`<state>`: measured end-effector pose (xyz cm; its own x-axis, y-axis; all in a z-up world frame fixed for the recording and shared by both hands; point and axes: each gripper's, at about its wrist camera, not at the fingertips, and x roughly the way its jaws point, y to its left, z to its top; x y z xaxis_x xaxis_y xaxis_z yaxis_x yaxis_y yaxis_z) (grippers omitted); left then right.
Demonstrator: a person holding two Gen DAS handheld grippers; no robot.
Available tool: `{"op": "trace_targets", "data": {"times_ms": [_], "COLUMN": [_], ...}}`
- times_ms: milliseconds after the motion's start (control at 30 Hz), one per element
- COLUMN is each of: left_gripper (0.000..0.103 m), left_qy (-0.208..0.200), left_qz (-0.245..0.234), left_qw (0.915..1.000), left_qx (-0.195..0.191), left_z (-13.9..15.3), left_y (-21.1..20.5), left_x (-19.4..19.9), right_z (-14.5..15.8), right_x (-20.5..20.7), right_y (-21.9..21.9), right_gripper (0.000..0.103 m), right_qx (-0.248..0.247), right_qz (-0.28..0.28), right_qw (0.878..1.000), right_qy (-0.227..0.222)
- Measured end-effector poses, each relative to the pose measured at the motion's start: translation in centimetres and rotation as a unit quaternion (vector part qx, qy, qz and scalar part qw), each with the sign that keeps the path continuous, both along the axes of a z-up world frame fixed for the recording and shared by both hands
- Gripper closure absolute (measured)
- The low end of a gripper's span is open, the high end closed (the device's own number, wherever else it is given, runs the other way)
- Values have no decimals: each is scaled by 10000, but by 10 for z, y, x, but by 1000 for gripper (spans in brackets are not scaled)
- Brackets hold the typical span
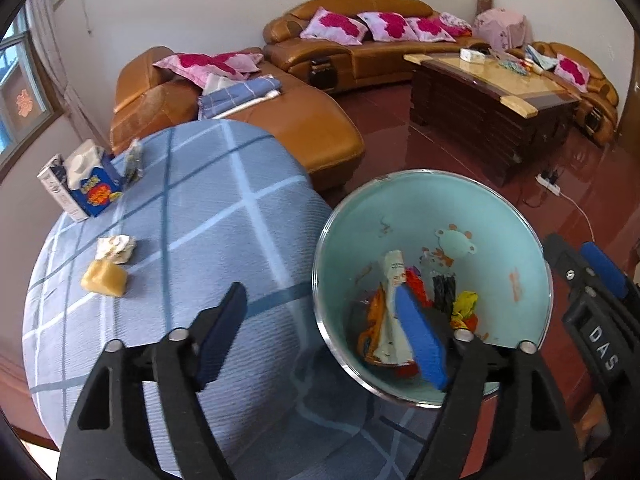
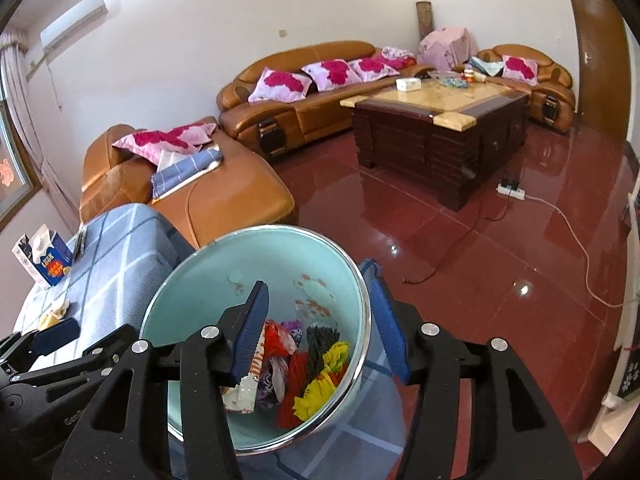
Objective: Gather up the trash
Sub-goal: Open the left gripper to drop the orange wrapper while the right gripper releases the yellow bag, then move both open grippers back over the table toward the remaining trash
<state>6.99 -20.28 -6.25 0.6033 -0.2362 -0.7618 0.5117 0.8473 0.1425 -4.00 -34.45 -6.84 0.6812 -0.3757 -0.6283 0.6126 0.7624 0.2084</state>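
Bin: the pale blue bin (image 1: 480,216) stands at the edge of the table (image 1: 168,200), so you can drop things in without a long carry. Its mouth faces both cameras.

Trash in the bin: crumpled wrappers (image 2: 280,364) lie at the bottom, red, yellow, black and white among them. This part of the job looks done.

Left gripper: your left gripper (image 1: 324,340) has its jaws spread wide with nothing between them. One blue pad (image 1: 420,340) hangs over the bin's mouth, the other is over the tablecloth. That fits a release into the bin, though I cannot tell which piece you let go.

Right gripper: your right gripper (image 2: 320,328) straddles the bin's far rim (image 2: 366,304), one finger inside and one outside. The jaws stand parted and the pads do not appear to press the wall, so the rim is between them but not clamped. If you mean to steady the bin, you need to close further.

Trash still out: a crumpled white wad (image 1: 116,248) and a yellowish lump (image 1: 105,278) lie touching each other on the cloth, well apart from the bin. They are the likely next pickups.

Probably not trash: the blue carton (image 1: 94,188) and the white box (image 1: 54,188) beside it stand upright at the table's far end. I cannot tell whether they are empty.

Risk: the bin sits at the table's edge, so a push on its rim could tip it towards the floor.
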Motion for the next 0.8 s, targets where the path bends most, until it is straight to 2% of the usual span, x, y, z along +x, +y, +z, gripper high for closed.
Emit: {"op": "trace_targets", "data": {"times_ms": [100,200,367,533,800], "left_gripper": [24,15,14,13,10], "left_qy": [-99,-157,-145,-65,-3], "left_qz": [74,212,486,724,1032], "left_qw": [9999,9996,9986,9971,9943], "left_qx": [-7,-79,-166,-210,-279], "left_z": [5,10,14,12,8], "left_y": [12,29,59,84,116], "left_x": [-2,-3,1,7,18], "right_z": [6,13,18,21,30], "right_x": [1,2,5,11,27], "right_y": [8,18,32,51,85], "right_gripper": [50,49,41,24,22], "right_qx": [-106,-211,-306,-398,-594], "right_qz": [81,225,355,534,899], "right_qw": [9999,9995,9989,9978,9942], "right_qy": [-28,-51,-35,-46,-66]}}
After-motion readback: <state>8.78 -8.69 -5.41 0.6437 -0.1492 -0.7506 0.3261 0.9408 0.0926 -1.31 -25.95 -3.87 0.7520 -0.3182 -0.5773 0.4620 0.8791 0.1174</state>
